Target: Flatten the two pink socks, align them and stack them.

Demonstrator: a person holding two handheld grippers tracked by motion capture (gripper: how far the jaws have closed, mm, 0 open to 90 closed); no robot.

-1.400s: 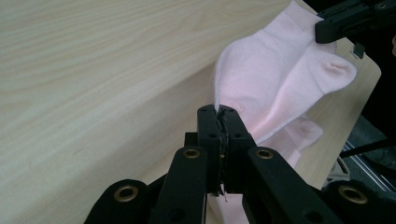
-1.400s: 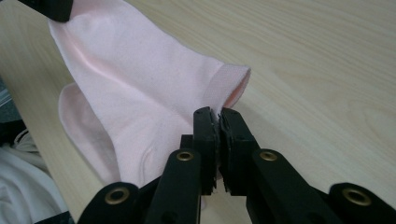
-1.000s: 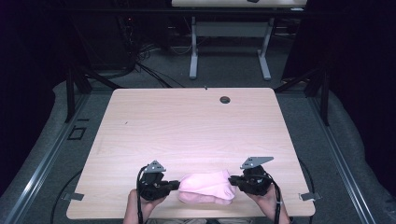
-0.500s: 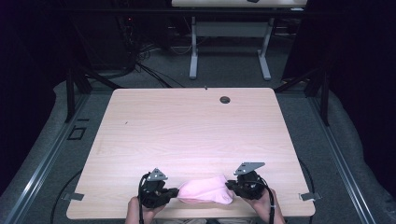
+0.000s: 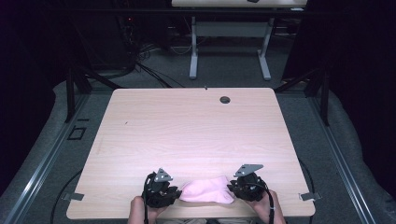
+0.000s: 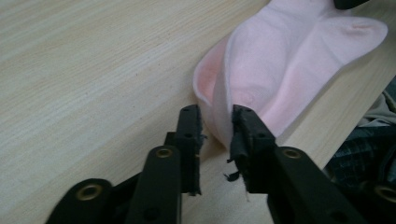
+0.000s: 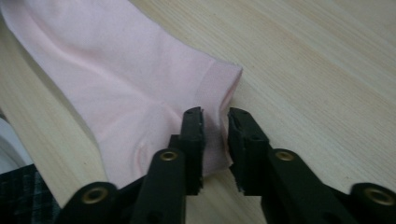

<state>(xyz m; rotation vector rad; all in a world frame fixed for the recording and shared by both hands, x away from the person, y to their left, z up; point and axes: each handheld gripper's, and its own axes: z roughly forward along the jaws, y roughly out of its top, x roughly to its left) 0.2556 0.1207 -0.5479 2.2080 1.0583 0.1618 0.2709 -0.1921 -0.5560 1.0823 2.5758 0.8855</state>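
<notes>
On the table (image 5: 187,126), an unmarked pink sock (image 5: 208,191) lies flat.

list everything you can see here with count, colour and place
sock: one, pink, lying flat at the table's near edge between the two grippers
table: one, light wood
cable hole: one, dark, near the table's far edge
second table: one, white legs, on the floor beyond
left gripper: one, black, jaws just opened, sock edge between them
right gripper: one, black, jaws just opened, sock cuff between them
hands: two, at the bottom edge
</notes>
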